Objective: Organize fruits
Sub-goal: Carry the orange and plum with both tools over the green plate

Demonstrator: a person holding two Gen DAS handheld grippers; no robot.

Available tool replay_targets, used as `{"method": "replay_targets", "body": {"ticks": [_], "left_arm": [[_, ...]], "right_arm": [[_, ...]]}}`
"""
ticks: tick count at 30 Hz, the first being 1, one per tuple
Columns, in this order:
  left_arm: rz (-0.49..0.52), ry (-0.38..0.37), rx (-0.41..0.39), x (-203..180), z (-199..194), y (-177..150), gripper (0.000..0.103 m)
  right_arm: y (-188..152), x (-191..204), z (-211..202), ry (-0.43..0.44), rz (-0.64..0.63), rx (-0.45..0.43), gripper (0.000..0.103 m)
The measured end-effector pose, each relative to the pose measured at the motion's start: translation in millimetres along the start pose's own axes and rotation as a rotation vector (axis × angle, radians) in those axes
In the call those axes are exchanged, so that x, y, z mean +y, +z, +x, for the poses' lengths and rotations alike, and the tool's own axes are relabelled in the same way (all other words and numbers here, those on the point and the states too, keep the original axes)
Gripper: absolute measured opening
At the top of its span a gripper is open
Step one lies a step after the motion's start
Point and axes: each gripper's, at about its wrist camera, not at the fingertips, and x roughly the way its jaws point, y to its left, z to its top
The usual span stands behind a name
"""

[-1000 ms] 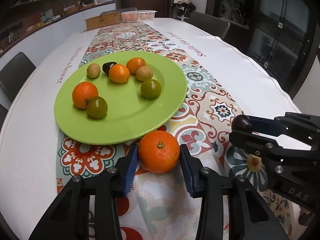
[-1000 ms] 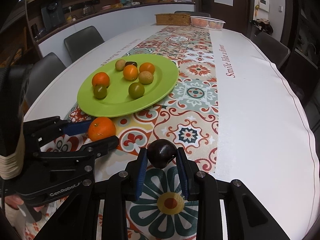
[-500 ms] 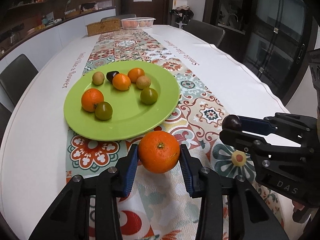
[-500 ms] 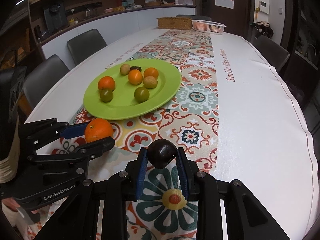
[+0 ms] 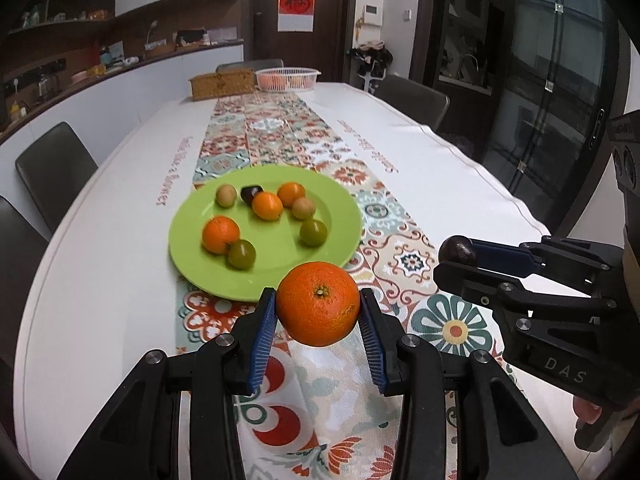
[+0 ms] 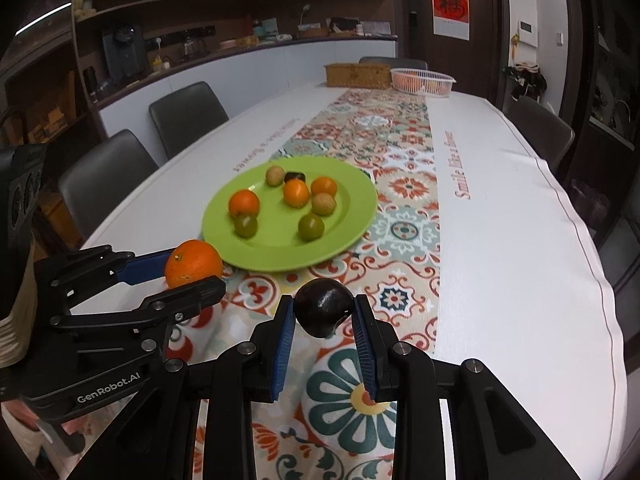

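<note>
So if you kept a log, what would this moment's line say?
left gripper: shut on orange | right gripper: shut on dark fruit | both short of green plate | plate: seven fruits

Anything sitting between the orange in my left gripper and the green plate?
Nothing. In the left wrist view the orange, held in the left gripper, faces the green plate across only patterned table runner.

table (image 5: 460, 184): white cloth | patterned runner (image 5: 280, 128) down centre | green plate (image 5: 340, 236) on runner | wicker box (image 5: 222, 85), white basket (image 5: 288, 79) at far end
</note>
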Motion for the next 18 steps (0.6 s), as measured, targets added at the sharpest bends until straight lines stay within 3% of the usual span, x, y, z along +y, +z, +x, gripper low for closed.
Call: {"method": "replay_targets", "body": {"ticks": [18], "left_arm": [[0.020,0.048,-0.069,35,-14,31,0.040]], "right_arm": [[43,29,-1,0.029,-0.036,-0.077,0.030]]}}
